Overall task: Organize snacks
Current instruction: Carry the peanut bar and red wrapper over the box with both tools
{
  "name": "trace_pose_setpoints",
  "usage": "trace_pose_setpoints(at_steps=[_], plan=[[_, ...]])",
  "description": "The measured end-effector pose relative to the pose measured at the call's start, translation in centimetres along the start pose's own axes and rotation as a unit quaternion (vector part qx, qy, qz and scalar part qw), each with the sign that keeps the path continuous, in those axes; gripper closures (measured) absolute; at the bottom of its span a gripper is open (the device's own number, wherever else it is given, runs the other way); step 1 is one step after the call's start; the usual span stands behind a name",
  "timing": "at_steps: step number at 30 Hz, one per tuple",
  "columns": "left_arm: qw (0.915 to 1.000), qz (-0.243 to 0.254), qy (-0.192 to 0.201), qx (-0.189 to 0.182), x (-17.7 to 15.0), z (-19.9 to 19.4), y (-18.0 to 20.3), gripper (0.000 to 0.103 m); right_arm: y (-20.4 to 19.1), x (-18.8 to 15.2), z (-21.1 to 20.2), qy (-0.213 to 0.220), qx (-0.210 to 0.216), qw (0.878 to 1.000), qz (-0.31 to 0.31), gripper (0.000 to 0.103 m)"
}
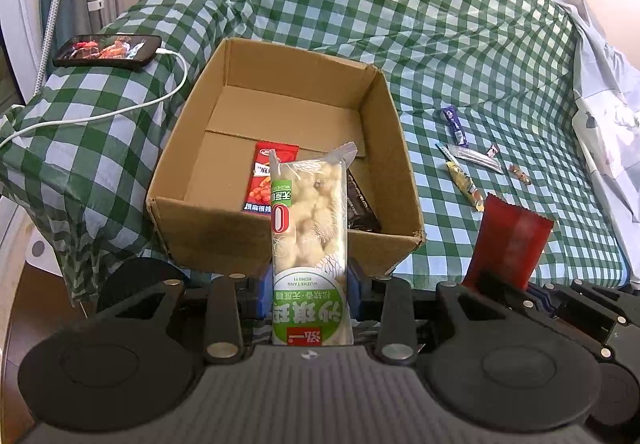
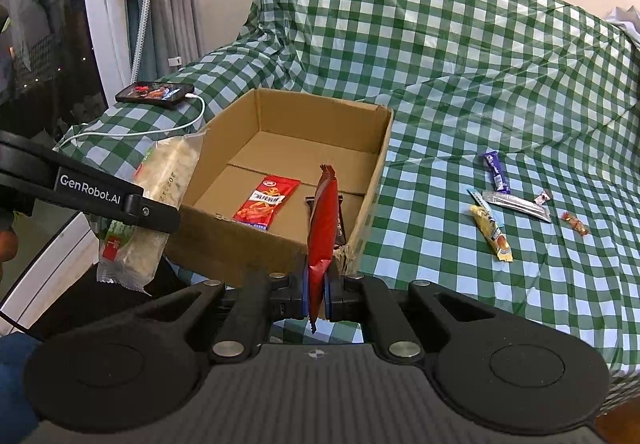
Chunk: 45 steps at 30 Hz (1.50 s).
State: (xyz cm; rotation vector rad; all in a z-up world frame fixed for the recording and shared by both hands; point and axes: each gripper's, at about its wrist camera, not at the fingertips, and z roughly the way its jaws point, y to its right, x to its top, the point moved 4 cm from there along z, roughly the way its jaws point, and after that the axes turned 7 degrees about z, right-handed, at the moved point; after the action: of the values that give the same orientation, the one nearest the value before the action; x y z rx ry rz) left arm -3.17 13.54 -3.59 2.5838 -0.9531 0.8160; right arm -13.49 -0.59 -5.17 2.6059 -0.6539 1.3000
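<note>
Two packs already in box (image 1: 192, 132). Left gripper (image 1: 308, 284) pinching pale pack (image 1: 308, 212), right gripper (image 2: 318, 290) pinching red pack (image 2: 322, 228), both at near wall. Five snacks (image 2: 516, 204) loose, right.

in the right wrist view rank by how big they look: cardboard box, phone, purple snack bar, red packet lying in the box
1. cardboard box, by far the largest
2. red packet lying in the box
3. phone, close to the packet in looks, and it lies farther from the camera, so this order is unsure
4. purple snack bar, smallest
</note>
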Motion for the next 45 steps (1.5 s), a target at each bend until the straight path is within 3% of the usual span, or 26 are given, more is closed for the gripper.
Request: trace_pose_setpoints(at_steps=[25,45], plan=[[0.9992,-0.028,-0.028,-0.009,1.2,3.3,-1.9,0.063,-0.5,0.8,3.5,-0.038,-0.016,0.999,-0.005,0.096],[0.9984,-0.051,-0.021,0.016,7.5,7.3,-4.9,0.063,-1.2,4.7,8.7,-0.045,0.000,0.999,-0.001,0.096]])
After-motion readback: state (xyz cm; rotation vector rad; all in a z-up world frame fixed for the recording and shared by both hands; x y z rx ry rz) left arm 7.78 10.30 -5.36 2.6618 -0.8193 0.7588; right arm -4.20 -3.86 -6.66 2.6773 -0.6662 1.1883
